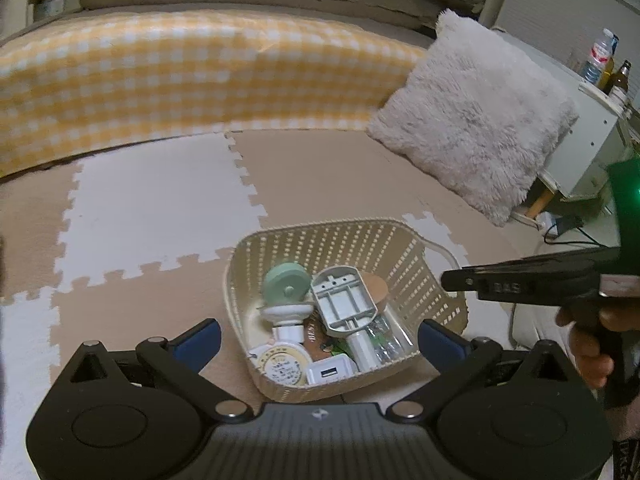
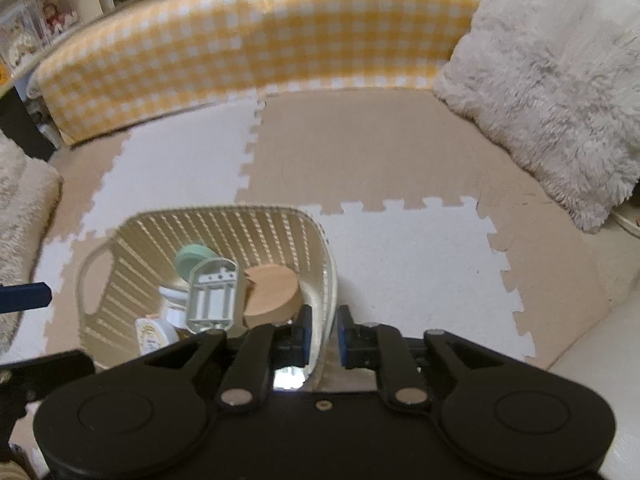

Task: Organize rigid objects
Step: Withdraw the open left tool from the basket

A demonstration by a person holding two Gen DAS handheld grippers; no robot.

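The toys sit in the basket (image 1: pixel 404 256) low in the frame, so little seems left; the right gripper (image 2: pixel 323 330) pinches its rim, and the left gripper (image 1: pixel 320 340) is wide open and holds nothing.

L tool (image 1: pixel 320 340) jaws wide apart, R tool (image 2: pixel 323 330) jaws nearly closed, pinching

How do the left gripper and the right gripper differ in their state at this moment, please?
The left gripper is spread wide open and holds nothing, while the right gripper is nearly closed, pinching the wall of the cream basket. The left gripper sits in front of the basket's near wall; the right gripper straddles the basket's right wall, one finger inside, one outside. Both have black bodies and blue fingertip pads.
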